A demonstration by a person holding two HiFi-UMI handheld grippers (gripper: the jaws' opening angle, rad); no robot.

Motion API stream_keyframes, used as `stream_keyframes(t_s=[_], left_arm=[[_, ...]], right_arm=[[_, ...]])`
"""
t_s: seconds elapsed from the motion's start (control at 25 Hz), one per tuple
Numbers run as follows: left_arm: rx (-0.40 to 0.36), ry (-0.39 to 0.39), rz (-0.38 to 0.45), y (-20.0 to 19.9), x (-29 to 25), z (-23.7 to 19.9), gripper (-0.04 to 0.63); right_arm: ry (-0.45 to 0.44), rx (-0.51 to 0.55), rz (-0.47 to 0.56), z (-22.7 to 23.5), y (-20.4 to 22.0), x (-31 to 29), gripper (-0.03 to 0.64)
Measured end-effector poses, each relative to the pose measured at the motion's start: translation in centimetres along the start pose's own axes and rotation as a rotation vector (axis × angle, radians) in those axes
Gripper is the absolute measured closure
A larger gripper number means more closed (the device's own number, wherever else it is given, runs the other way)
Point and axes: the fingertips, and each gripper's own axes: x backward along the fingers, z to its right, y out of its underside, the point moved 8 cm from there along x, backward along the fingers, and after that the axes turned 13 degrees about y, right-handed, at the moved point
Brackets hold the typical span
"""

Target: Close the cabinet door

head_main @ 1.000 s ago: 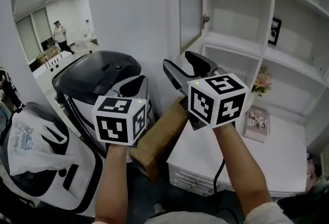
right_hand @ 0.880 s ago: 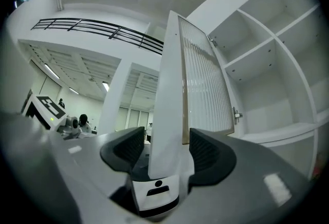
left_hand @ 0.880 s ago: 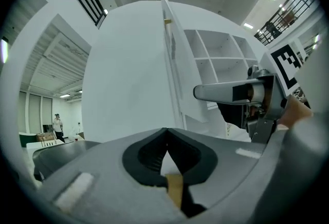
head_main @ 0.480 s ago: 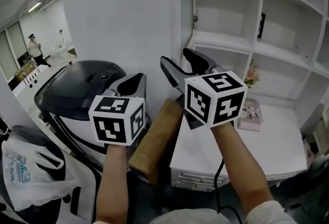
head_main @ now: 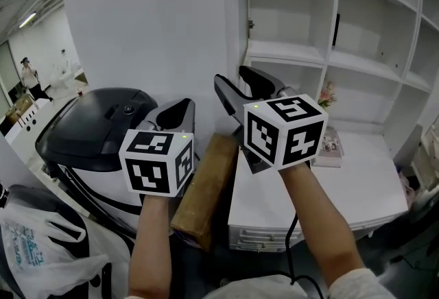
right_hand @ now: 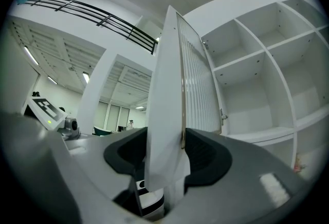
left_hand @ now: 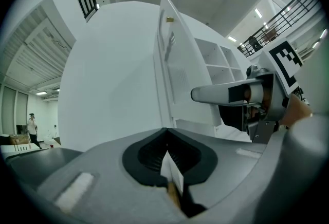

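The right gripper (right_hand: 165,134), wide a second ago, has just been closing on the door (right_hand: 169,63).
It now pinches the door's edge; the left gripper (left_hand: 165,135) is closed and empty.

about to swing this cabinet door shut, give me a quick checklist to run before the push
1. cabinet door stands open, nothing hanging on it: ok
2. right gripper on the door's edge: the edge sits between its jaws, which have just been closing, and the pads look to touch both faces: ok
3. left gripper out of the swing: shut, empty, on the door's outer side: ok
4. shelf compartment behind the door bare: ok
5. hinge moves freely: cannot tell
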Motion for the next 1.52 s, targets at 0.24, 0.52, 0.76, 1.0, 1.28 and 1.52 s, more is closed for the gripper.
stream_keyframes(t_s=[0.24, 0.52, 0.76, 1.0, 1.28, 1.52], left_arm=[[0.002, 0.022, 0.012, -0.1, -0.3, 0.0, 0.597], [0.003, 0.054, 0.025, -0.4, -1.1, 0.5, 0.595], [0.001, 0.076, 0.036, -0.7, -1.6, 1.2, 0.597], [0.000, 0.094, 0.041, -1.0, -2.3, 1.7, 0.597], [-0.007, 0.129, 0.044, -1.1, -3.3, 2.5, 0.597], [-0.013, 0.166, 0.047, -1.3, -4.4, 3.1, 0.597]], right_arm=[[0.016, -0.003, 0.007, 0.3, 0.0, 0.3, 0.419], [0.006, -0.005, 0.000, 1.0, -0.1, 0.6, 0.413], [0.008, -0.015, -0.005, 1.9, -0.2, 1.3, 0.419], [-0.001, -0.013, -0.014, 3.2, -0.5, 2.1, 0.425], [0.018, -0.016, -0.015, 4.4, -0.6, 3.1, 0.446], [0.058, -0.016, -0.011, 5.6, -0.7, 3.9, 0.465]])
